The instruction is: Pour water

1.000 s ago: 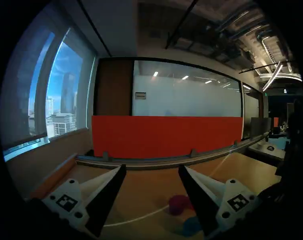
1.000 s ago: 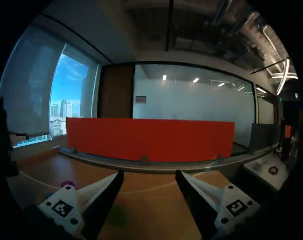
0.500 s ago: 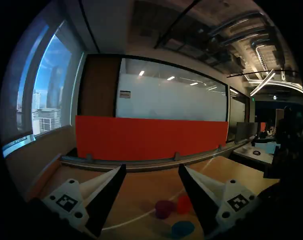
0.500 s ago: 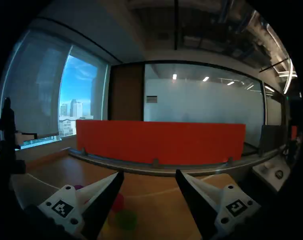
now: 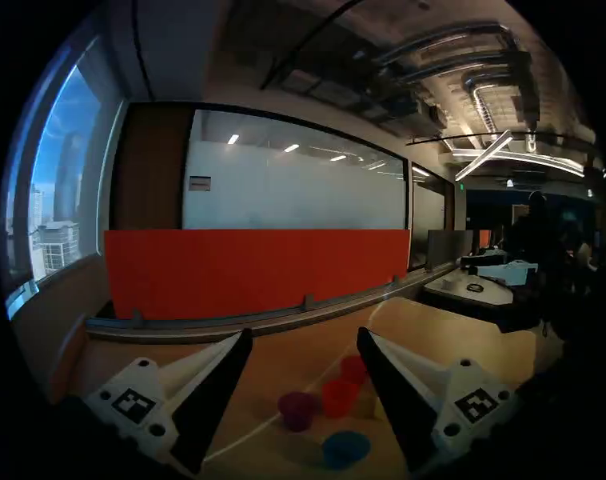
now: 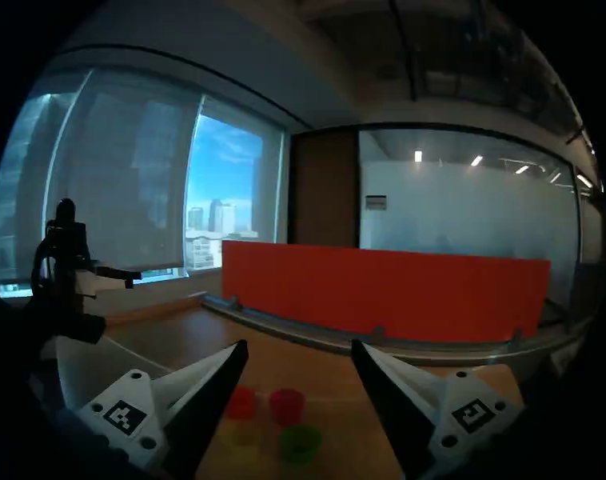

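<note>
Four cups stood clustered on the wooden table [image 5: 463, 328] in the left gripper view: a purple cup [image 5: 297, 408], a near red cup [image 5: 337, 396], a far red cup [image 5: 352, 368] and a blue cup [image 5: 344, 448]. All sat between the spread fingers of the left gripper [image 5: 303, 332], which gripped nothing. Bare wood ran beyond them to the table's far edge, under the orange partition [image 5: 255, 268]. In the right gripper view, the right gripper [image 6: 298, 344] likewise stood wide apart and empty above an orange-red cup [image 6: 241, 402], a crimson cup [image 6: 287, 404], a green cup [image 6: 301, 442] and a yellowish cup [image 6: 243, 434]. Open tabletop lay behind these.
</note>
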`<state>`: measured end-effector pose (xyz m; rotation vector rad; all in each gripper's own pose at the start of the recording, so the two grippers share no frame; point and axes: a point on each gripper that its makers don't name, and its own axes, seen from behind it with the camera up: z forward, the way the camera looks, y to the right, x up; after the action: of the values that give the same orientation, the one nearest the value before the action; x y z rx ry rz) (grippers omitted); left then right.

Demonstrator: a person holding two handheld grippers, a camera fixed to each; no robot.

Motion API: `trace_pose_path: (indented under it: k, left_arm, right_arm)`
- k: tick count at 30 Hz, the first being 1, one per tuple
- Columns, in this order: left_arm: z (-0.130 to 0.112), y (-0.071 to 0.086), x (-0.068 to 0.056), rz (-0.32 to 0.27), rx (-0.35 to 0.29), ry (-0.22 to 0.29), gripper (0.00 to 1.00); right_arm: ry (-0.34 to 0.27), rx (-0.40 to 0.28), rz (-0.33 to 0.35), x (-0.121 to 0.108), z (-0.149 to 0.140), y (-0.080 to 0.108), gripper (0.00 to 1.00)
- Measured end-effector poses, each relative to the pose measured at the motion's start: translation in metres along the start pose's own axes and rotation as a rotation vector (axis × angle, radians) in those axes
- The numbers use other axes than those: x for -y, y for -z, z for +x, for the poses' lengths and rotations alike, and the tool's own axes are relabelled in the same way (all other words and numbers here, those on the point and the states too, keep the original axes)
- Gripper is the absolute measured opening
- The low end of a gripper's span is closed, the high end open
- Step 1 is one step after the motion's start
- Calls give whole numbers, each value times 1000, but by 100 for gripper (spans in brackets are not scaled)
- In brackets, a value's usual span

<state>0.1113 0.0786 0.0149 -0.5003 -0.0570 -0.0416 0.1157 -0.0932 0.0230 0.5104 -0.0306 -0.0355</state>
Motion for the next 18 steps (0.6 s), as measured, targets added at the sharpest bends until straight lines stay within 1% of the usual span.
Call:
trace_pose_path:
  k: [2,5,8,11,14,18]
  left_arm:
    - [-1,1,-3,-17,2,5,97]
    - [-5,1,-3,-32,13,4,97]
    - [-10,1,-2,-36,34,-17,97]
    - [-17,1,-3,-44,63,-45,97]
    - [-25,2,-6,-60,96,-63,97]
    - [-37,2,-11,-87,142,-71,97]
  right_arm:
    - [0,4,15,3,0,1,100]
    - [7,18,19,3,-3,0,100]
    - [17,45,26,3,-9,-2,100]
    - [21,81,41,5,-17,-2,100]
    - [22,124,57,6,-27,-1,100]
    - [26,178,73,6,-39,1,100]
